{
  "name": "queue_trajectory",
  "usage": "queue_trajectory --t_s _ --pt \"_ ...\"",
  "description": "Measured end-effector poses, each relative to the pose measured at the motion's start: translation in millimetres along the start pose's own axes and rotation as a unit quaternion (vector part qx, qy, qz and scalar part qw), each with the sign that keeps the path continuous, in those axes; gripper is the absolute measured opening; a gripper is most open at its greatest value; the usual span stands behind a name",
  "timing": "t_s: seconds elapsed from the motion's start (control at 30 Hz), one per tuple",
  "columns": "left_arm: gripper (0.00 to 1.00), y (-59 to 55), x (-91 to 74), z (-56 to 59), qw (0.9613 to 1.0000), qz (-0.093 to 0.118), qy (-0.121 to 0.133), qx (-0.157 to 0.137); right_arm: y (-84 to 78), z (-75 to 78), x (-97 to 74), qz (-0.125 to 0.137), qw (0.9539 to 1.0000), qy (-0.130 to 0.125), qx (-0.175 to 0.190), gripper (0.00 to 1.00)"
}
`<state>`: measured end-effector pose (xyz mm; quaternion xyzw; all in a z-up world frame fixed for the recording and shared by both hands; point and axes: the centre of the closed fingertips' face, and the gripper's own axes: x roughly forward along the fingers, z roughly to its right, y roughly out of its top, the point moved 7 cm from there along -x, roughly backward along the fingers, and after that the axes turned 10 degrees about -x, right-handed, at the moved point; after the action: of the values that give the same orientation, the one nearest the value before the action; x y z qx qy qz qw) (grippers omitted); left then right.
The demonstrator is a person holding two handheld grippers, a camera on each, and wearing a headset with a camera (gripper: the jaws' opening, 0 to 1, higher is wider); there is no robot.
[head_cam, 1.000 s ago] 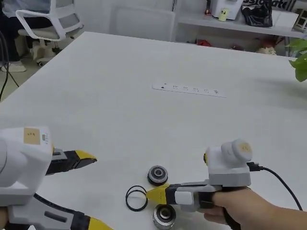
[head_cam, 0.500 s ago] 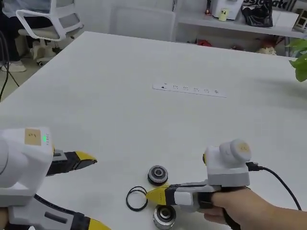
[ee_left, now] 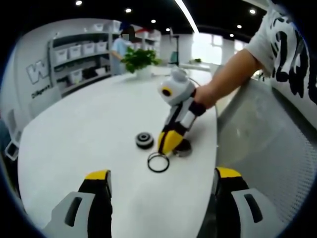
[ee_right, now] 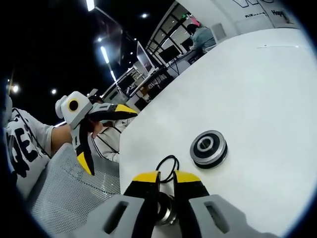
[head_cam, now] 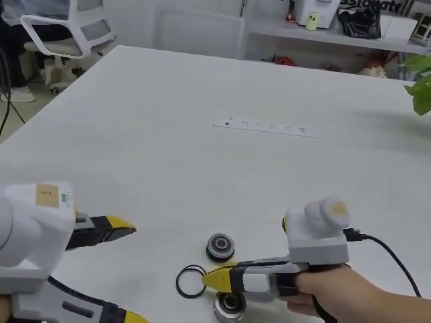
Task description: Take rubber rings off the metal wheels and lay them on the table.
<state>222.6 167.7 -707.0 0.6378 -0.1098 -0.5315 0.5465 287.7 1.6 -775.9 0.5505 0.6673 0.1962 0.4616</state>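
Observation:
Two metal wheels lie near the table's front edge: one stands free, the other sits partly under my right gripper. A thin black rubber ring lies looped on the table. Its near end runs in between the right gripper's yellow tips, which stand almost together. My left gripper hovers at the left with its jaws wide apart, nothing between them, pointing at the ring from a short way off.
A white power strip lies mid-table, further back. An office chair stands past the far left corner, shelves with bags run along the back, and a plant leans in at the right. The table is bare around the wheels.
Almost nothing has moved. The view has drifted slightly, and the right gripper with the ring sits a touch lower and nearer the front edge.

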Motion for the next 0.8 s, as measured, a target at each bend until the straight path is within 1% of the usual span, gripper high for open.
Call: queue_trajectory --t_s 0.23,0.33,0.57,0.8 --pt "0.86 1.2 0.9 0.5 1.0 -0.002 -0.002 0.002 0.1 -1.1 -1.1 -0.003 1.0 -0.003 -0.006 0.14" --pt "0.86 1.6 0.5 0.7 1.0 -0.003 -0.002 0.003 0.4 -3.1 -1.6 -0.006 0.9999 -0.003 -0.014 0.15" --pt "0.86 2.4 -0.6 -0.2 1.0 -0.001 0.001 0.004 3.6 -3.7 -4.5 0.0 0.9998 -0.007 -0.017 0.19" --pt "0.86 2.9 -2.0 -3.1 1.0 0.004 0.008 -0.001 8.3 -6.2 -8.2 0.004 0.9997 -0.007 -0.025 0.21"
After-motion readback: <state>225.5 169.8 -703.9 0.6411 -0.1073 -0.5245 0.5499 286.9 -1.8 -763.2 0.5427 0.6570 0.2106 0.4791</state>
